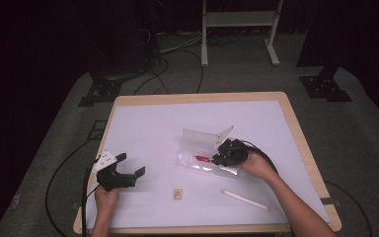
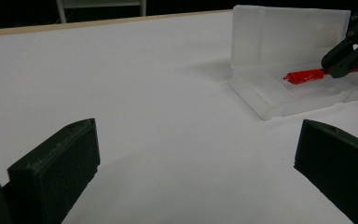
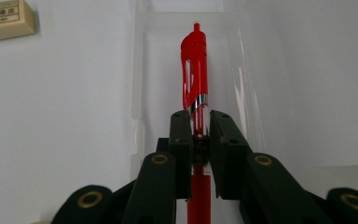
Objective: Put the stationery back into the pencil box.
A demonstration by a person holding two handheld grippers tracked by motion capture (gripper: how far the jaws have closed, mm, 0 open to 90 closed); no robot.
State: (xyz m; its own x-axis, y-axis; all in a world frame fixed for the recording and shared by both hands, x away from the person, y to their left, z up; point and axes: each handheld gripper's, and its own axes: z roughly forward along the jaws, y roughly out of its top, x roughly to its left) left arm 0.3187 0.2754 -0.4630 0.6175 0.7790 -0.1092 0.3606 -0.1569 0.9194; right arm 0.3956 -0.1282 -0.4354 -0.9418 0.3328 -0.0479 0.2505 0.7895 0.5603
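A clear plastic pencil case (image 1: pixel 205 165) lies open on the white table mat, its lid (image 1: pixel 202 137) standing up behind the tray. My right gripper (image 1: pixel 216 159) is shut on a red pen (image 1: pixel 202 158) and holds it over the tray, the pen pointing left. In the right gripper view the pen (image 3: pixel 195 60) runs up between the closed jaws, over the case tray (image 3: pixel 168 74). The left gripper view shows the case (image 2: pixel 279 93), the pen (image 2: pixel 303 75) and the right gripper (image 2: pixel 335 65) far off. My left gripper (image 1: pixel 128 165) rests open at the table's left with nothing between its fingers (image 2: pixel 60 168).
A small tan eraser (image 1: pixel 178 193) lies near the front middle of the mat, also seen as the eraser (image 3: pixel 4 18) in the right gripper view. A white pen or stick (image 1: pixel 244 199) lies at the front right. The mat (image 1: pixel 148 128) sits on a wooden table with edges all round.
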